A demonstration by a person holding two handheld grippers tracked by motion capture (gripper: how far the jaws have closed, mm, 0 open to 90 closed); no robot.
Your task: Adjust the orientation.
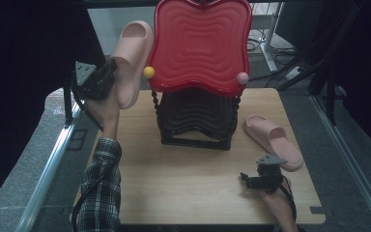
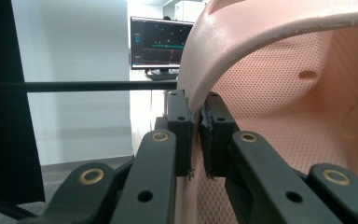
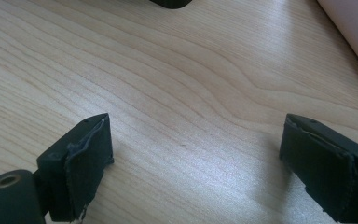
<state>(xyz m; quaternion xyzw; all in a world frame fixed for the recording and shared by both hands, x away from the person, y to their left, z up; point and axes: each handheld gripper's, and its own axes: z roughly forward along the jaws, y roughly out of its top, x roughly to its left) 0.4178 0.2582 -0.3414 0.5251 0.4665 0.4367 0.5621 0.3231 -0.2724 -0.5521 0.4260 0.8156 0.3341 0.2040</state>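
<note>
Wood worktop with a tiered red rack [image 1: 199, 46] at its back edge: left gripper [image 2: 196, 135] pinches the raised pink slipper's [image 1: 131, 60] strap edge off the back-left corner, likely light, soft foam; right gripper [image 3: 193, 163] spread, empty.

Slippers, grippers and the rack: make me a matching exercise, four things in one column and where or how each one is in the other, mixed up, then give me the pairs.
Things
1. raised slipper
2. second slipper
3. right gripper
4. red tray

States
A. lying flat on the table, right of the rack
B. top tier of the rack, a yellow ball at one corner
C. clamped at its edge by the left gripper, held in the air
D. jaws wide apart, low over bare wood

Pairs: 1-C, 2-A, 3-D, 4-B
</note>
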